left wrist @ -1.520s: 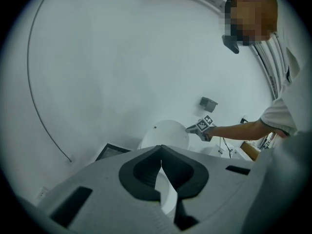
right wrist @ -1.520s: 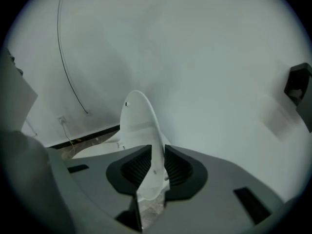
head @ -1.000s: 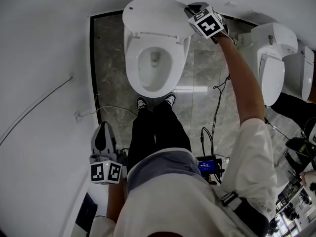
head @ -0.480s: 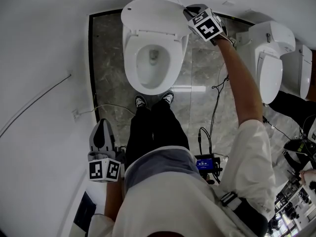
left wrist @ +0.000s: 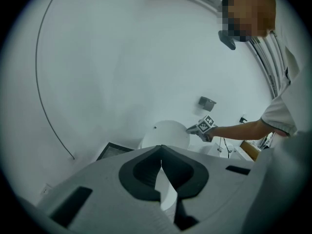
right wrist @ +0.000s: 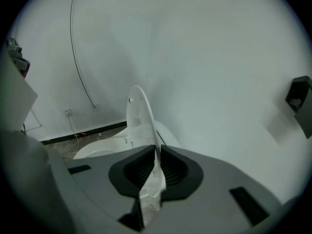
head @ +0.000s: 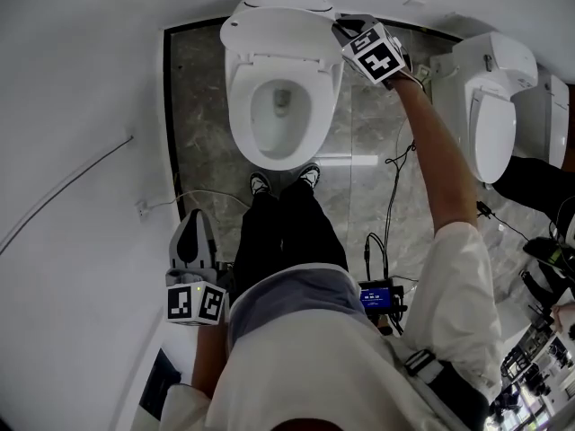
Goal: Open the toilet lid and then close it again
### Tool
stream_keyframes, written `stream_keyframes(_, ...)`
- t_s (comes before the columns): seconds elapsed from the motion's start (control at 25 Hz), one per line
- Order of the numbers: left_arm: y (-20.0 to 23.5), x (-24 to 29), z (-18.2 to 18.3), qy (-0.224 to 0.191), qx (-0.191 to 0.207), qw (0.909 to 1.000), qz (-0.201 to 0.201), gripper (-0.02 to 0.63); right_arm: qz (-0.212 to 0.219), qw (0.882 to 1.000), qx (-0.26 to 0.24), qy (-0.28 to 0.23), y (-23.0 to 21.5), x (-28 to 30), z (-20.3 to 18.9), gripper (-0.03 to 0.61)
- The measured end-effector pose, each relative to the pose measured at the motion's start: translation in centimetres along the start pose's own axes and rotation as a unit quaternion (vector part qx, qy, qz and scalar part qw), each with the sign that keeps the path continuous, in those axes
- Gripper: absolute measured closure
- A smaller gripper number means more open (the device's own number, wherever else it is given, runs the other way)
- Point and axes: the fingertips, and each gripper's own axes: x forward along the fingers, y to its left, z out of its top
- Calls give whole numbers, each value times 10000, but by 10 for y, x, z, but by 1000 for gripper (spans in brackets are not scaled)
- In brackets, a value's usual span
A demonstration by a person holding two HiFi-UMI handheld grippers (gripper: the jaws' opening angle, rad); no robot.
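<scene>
Currently my right gripper [head: 341,22] is pinched on the right edge of the toilet lid [head: 280,34]; its jaws have just been closing with that thin rim between them. With the lid up, I judge lowering is the step in hand. I'd hold the pinch firm, follow the hinge's arc toward me, and ease the lid down rather than drop it. It stands nearly upright at the far end of the bowl [head: 241,133], white and glossy. My left gripper [head: 192,232], jaws together on nothing, hangs near me, well apart from the toilet.
</scene>
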Motion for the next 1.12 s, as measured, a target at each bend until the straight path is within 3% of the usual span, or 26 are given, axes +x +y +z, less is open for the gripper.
stream_keyframes(0.56,2,1,3,-23,-3,9996,-284,606,-14,9995,300,-131,27,-16,-7,541)
stream_keyframes(1.12,9,0,8,-24,218,9983,-543,606,163,9998,71,49,64,-25,-16,541)
